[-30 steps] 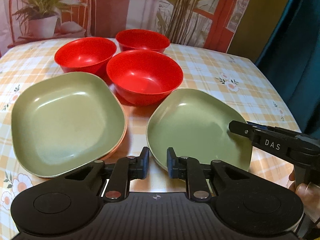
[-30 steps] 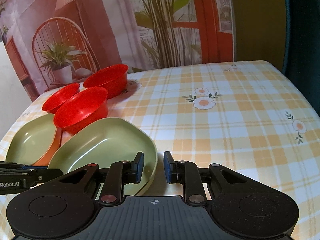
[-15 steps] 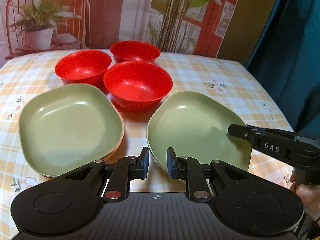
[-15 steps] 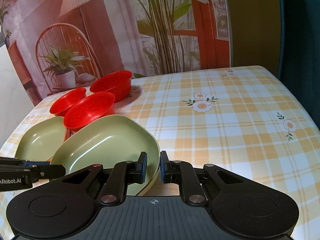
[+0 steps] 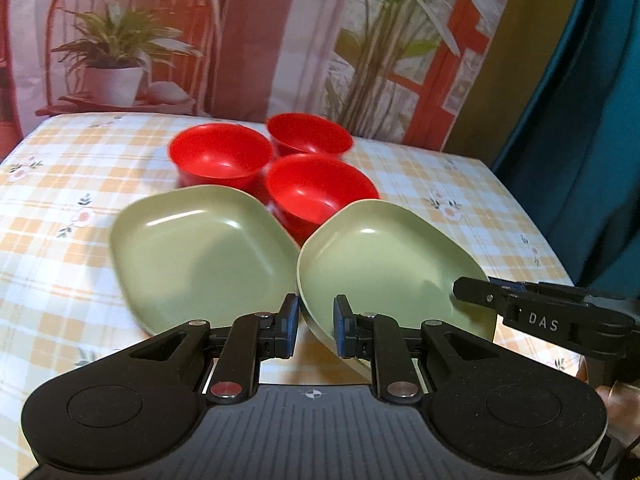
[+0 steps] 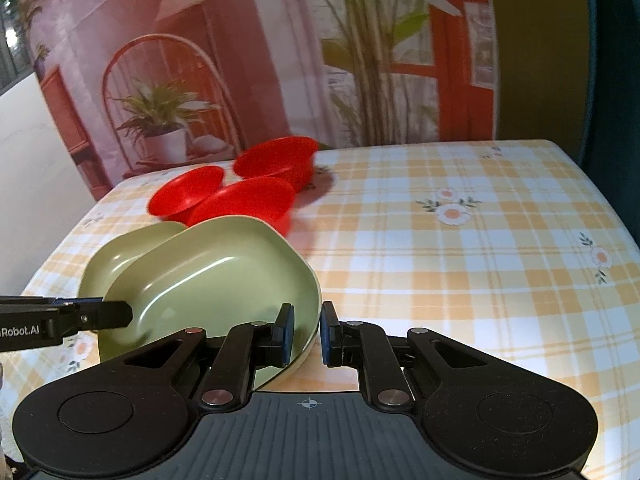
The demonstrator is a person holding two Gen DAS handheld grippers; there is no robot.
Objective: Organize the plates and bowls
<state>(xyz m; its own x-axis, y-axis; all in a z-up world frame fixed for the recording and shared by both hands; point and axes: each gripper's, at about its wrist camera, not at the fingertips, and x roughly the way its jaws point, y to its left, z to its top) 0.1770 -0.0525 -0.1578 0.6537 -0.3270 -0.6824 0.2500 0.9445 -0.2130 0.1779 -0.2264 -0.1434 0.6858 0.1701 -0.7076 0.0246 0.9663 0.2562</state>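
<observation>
A green plate (image 5: 392, 264) is held tilted above the table, its rim between the fingers of both grippers. My left gripper (image 5: 316, 326) is shut on its near edge. My right gripper (image 6: 307, 334) is shut on its right rim; the plate also shows in the right wrist view (image 6: 224, 280). A second green plate (image 5: 200, 252) lies on the table to the left, on an orange plate that is mostly hidden. Three red bowls (image 5: 316, 192) stand behind the plates.
The table (image 6: 460, 272) has a yellow checked cloth with flowers. Its right half holds nothing. A printed backdrop (image 5: 280, 40) with a plant and chair hangs behind it. A dark blue curtain (image 5: 592, 120) is at the right.
Both grippers have lifted the right green plate off the table and tilted it. The bowls and the left plate look farther away and lower in both views.
</observation>
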